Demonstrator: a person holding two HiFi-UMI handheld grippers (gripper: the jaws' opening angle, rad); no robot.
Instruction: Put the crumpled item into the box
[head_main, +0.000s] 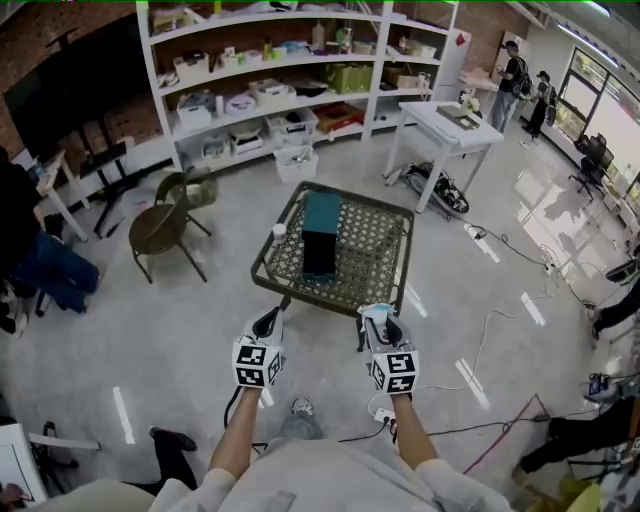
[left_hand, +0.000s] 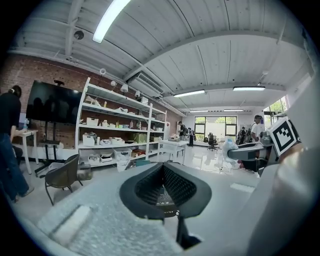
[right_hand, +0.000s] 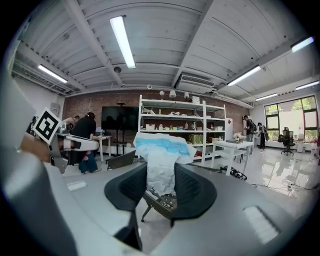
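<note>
My right gripper (head_main: 374, 324) (right_hand: 161, 192) is shut on a crumpled white and pale blue item (head_main: 375, 311) (right_hand: 162, 160), which sticks up from between its fingers. The left gripper (head_main: 268, 322) (left_hand: 162, 192) stands open beside it with nothing between its fingers. Both are held side by side in the air just short of the near edge of a low woven table (head_main: 268, 275). On that table lie a teal flat thing (head_main: 322, 212) and, nearer me, a dark boxlike thing (head_main: 320, 256). I cannot tell which of the two is the box.
A small white object (head_main: 279, 230) sits on the table's left edge. A dark chair (head_main: 160, 225) stands to the left, white shelving (head_main: 290, 90) at the back and a white desk (head_main: 450, 125) at the back right. Cables (head_main: 485, 330) trail across the floor at right.
</note>
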